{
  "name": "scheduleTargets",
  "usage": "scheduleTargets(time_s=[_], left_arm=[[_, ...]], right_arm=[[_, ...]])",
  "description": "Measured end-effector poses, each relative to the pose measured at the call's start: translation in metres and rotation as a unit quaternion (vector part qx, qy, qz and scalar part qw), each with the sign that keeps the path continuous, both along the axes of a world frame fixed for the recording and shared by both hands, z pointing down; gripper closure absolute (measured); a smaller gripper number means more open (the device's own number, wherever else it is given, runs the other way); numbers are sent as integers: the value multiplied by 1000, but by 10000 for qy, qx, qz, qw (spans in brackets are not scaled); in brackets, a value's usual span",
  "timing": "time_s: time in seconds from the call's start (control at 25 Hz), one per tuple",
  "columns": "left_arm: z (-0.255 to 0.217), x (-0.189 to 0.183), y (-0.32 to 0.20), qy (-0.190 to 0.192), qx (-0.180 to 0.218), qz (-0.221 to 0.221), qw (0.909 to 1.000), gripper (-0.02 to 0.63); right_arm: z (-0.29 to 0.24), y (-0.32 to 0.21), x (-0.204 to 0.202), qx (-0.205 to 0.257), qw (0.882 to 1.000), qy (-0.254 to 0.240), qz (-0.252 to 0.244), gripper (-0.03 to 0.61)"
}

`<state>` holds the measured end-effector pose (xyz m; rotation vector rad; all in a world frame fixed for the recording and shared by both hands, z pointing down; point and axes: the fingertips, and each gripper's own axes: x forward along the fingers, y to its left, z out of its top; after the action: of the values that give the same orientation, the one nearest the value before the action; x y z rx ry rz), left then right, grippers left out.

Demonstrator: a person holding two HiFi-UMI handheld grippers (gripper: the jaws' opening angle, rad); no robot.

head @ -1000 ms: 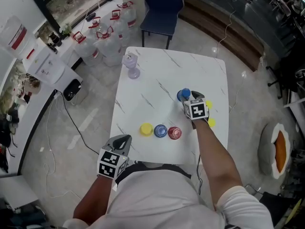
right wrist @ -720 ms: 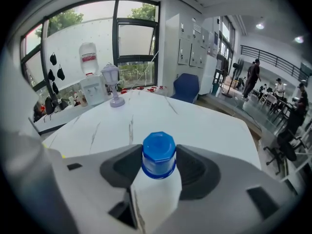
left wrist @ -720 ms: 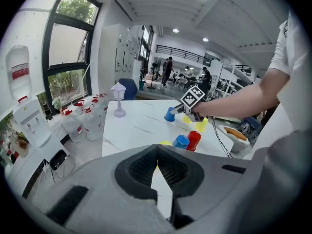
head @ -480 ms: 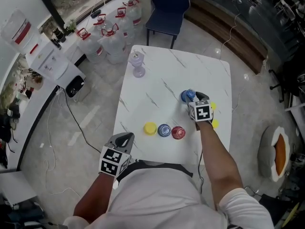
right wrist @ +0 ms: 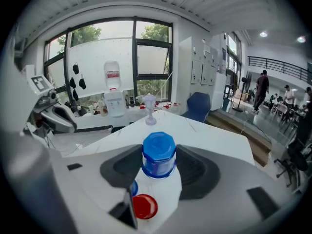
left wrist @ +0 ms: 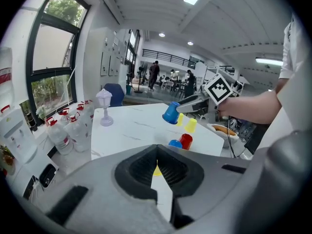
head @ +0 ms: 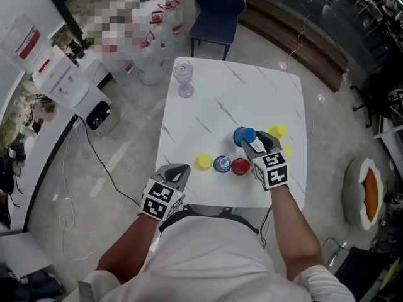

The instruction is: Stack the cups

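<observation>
My right gripper (head: 250, 145) is shut on an upside-down blue cup (head: 243, 136) (right wrist: 158, 155) and holds it in the air; its jaws have just been closing on it. Just below and nearer me, a row stands on the white table (head: 208, 115): a red cup (head: 240, 166), a second blue cup (head: 222, 163) and a yellow cup (head: 203, 162). Two more yellow cups (head: 277, 131) (head: 286, 151) stand to the right. My left gripper (head: 181, 169) hangs shut and empty off the table's near-left edge, pointing at the row.
A purple goblet (head: 184, 80) stands near the table's far-left corner. A blue chair (head: 220, 8) is behind the far edge, and water bottles (head: 154, 43) crowd the floor at the far left. A white cabinet (head: 66, 83) stands to the left.
My right gripper has lifted the blue cup off the table and carried it toward me, closer to the red cup. The left gripper has hardly moved.
</observation>
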<state>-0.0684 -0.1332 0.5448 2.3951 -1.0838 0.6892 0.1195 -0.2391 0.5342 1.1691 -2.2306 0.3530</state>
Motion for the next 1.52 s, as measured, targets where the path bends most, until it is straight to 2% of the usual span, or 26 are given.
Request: scheduleTargets(time_s=[0.28, 0.48, 0.68, 1.0, 1.08, 1.2, 1.28, 1.4, 1.52], left_arm=[[-4, 11, 7, 32, 67, 353, 9993, 606], [-8, 9, 14, 35, 109, 431, 9990, 606], [-5, -3, 23, 3, 75, 393, 9992, 606], [-1, -13, 29, -6, 20, 277, 9996, 606], [0, -12, 30, -6, 11, 274, 9996, 606], [0, -10, 30, -16, -4, 292, 9996, 606], [0, -9, 29, -19, -12, 293, 9996, 606], [0, -3, 26, -13, -10, 285, 9996, 606], [-1, 8, 23, 1, 27, 311, 9995, 606]], right_arm=[[-6, 61, -44, -83, 9986, 90, -515, 359], [7, 86, -76, -276, 9964, 145, -786, 359], [26, 89, -91, -279, 9927, 592, -1009, 357], [35, 90, -104, -391, 9922, 506, -1074, 354], [34, 90, -105, -413, 9925, 440, -1060, 314], [20, 91, -101, -208, 9925, 511, -1092, 307], [10, 91, -91, -46, 9947, 370, -962, 312], [5, 85, -47, 98, 9993, 171, -319, 345], [20, 77, 21, -54, 9985, 345, 415, 351]])
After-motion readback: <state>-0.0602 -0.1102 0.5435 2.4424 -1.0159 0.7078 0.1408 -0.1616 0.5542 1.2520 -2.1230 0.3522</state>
